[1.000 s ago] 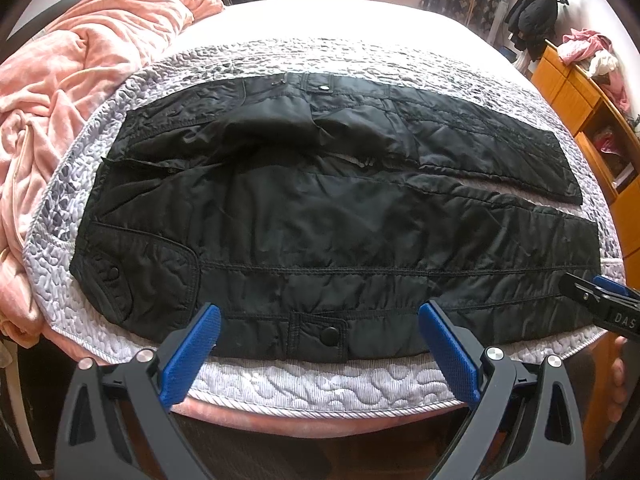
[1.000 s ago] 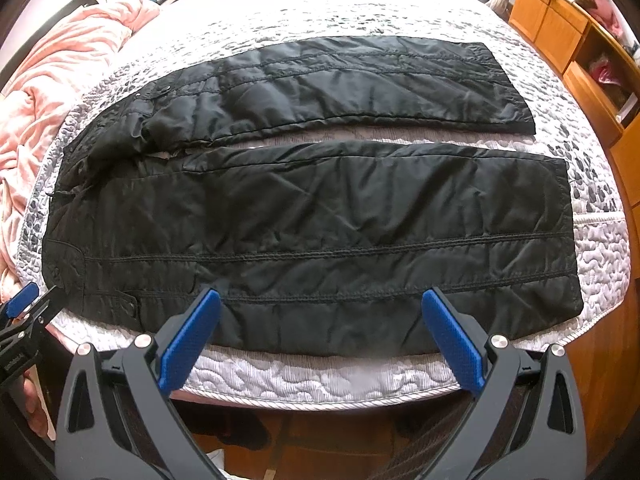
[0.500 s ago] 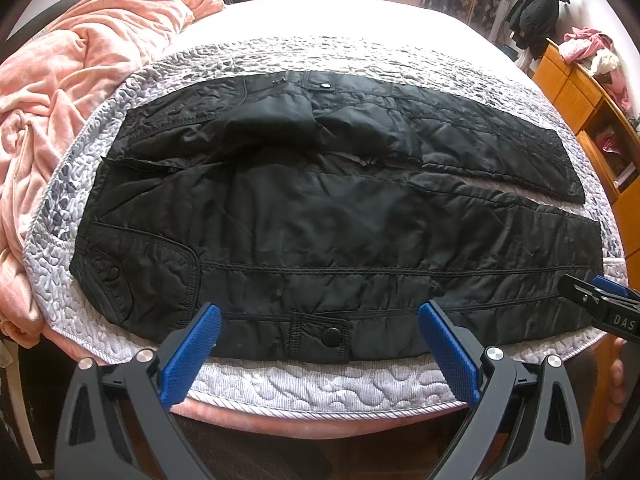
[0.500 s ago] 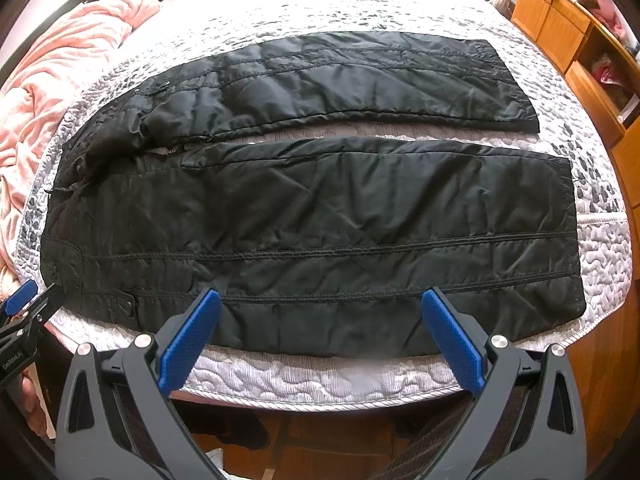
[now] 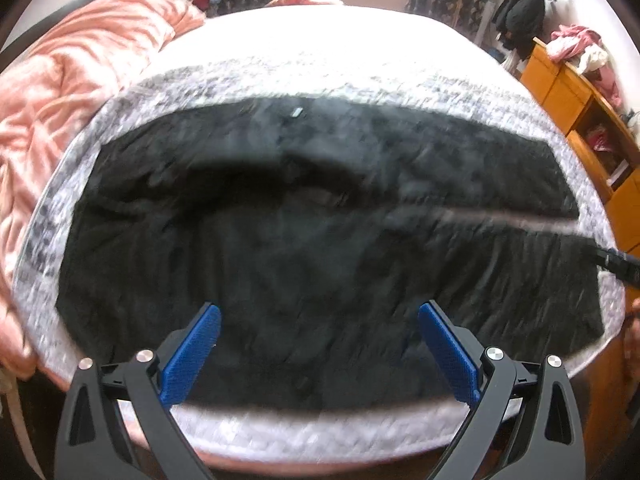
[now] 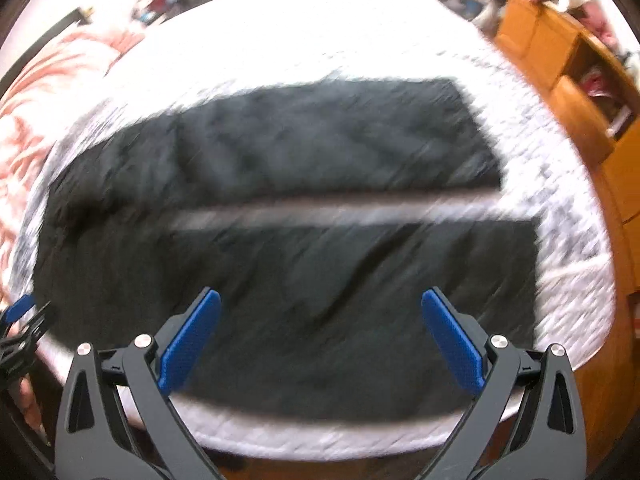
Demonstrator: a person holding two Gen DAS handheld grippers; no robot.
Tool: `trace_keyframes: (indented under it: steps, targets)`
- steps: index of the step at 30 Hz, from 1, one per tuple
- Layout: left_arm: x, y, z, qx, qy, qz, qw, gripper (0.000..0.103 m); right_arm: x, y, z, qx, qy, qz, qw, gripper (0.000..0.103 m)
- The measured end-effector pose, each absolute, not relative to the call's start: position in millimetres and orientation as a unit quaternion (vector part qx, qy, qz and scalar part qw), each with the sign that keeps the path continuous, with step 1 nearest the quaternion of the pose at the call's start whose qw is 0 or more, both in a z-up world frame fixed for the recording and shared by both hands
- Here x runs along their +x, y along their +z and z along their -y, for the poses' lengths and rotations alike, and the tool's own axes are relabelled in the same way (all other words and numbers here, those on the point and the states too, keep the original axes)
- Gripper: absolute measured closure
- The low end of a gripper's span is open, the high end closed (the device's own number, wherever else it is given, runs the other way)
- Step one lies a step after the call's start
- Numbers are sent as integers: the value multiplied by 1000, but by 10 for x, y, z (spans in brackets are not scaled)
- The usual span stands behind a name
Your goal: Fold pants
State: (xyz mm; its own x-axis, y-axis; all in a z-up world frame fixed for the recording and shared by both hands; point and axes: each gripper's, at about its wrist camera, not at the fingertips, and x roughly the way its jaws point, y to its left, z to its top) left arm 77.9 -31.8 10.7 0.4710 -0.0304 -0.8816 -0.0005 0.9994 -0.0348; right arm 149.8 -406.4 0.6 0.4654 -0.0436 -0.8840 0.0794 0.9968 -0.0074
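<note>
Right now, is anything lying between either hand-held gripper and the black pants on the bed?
Nothing visible does. The left hand-held gripper and right hand-held gripper are both open over the near leg of the black pants, with only pant fabric and the quilted bed cover below. Both views are motion-blurred.

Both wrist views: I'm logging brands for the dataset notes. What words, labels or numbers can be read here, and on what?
No text can be read in either view; both are motion-blurred.
Small pale tag near the waist of the black pants: too blurred to read.
Right gripper body at the left view's edge: any lettering too blurred to read.
</note>
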Motion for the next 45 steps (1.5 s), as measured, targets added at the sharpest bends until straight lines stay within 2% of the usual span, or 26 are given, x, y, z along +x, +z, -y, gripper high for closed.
trace_keyframes:
  steps: [4,9,13,18,24,25,27,29,30,32,39,45]
  targets:
    - [1367,118,714,-37,-33,-498,866,4,2205,71,4697,9,-72,-510,857,3]
    - [2225,-88,1431,-26,-46,-502,863,4,3032,-195,5308,36,-75,-549,832,3]
    - [2681,-323,1707,-41,-44,-519,853,4,3563,-470,5705,48,-71,-568,819,3]
    - [2929,-472,1895,-50,-54,-521,850,4,3986,-769,6008,71,-52,-590,803,3]
    - [3071,-578,2074,-38,-85,-531,842,4,4097,-962,5991,64,-7,-603,795,2]
    - [3074,-591,2086,-35,-87,-532,841,4,4074,-950,5989,63,-2,-598,799,6]
    - [3077,-613,2102,-30,-88,-534,841,4,4012,-897,5962,54,16,-585,809,35]
    - [3081,-622,2113,-31,-99,-536,838,4,3902,-808,5940,52,36,-578,814,83]
    - [3085,-609,2127,-31,-108,-536,837,4,3861,-768,5931,56,53,-575,814,88]
    - [3101,-559,2150,-27,-125,-530,838,4,3754,-636,5891,46,78,-562,822,93]
    - [3413,-334,2399,49,-251,-483,838,4,3285,-82,5866,44,164,-475,864,93]
    - [3752,-244,2649,97,-362,-461,804,4,3093,164,5887,23,205,-442,873,93]
